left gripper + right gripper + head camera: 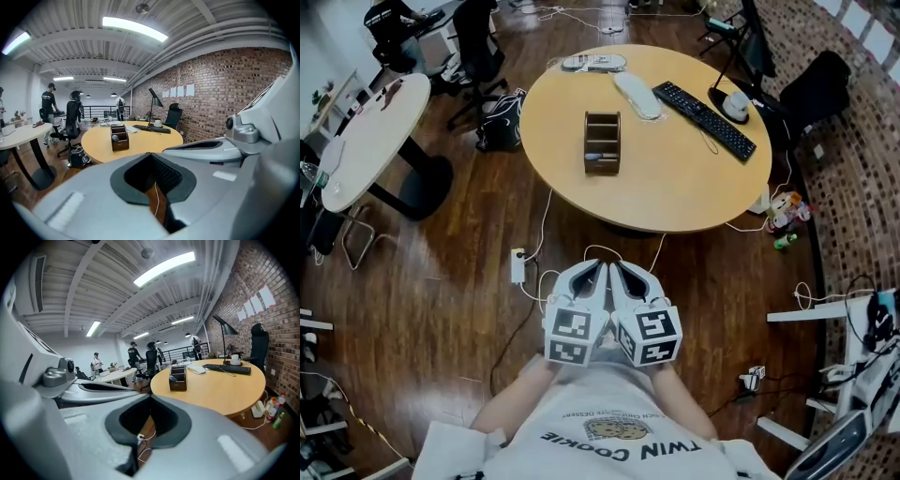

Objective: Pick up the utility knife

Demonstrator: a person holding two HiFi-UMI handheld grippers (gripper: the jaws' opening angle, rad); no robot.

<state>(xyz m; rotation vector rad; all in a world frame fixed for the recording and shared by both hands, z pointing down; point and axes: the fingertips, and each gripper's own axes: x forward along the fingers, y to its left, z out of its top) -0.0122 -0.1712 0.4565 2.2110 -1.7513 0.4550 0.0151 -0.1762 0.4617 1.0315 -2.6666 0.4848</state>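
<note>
On the round wooden table (675, 187) stands a brown desk organizer (602, 142), also seen in the left gripper view (119, 138) and the right gripper view (178, 377). A small dark item lies in its near compartment; I cannot tell whether it is the utility knife. My left gripper (597, 268) and right gripper (617, 266) are side by side over the floor, short of the table's near edge. Both point toward the table. The left gripper (151, 153) is shut and empty, and so is the right gripper (150, 395).
A black keyboard (703, 119), a white flat item (637, 95) and a lamp base (734, 105) sit at the table's far side. A power strip (517, 267) and cables lie on the floor ahead. A white table (370, 131) and office chairs (478, 47) stand left.
</note>
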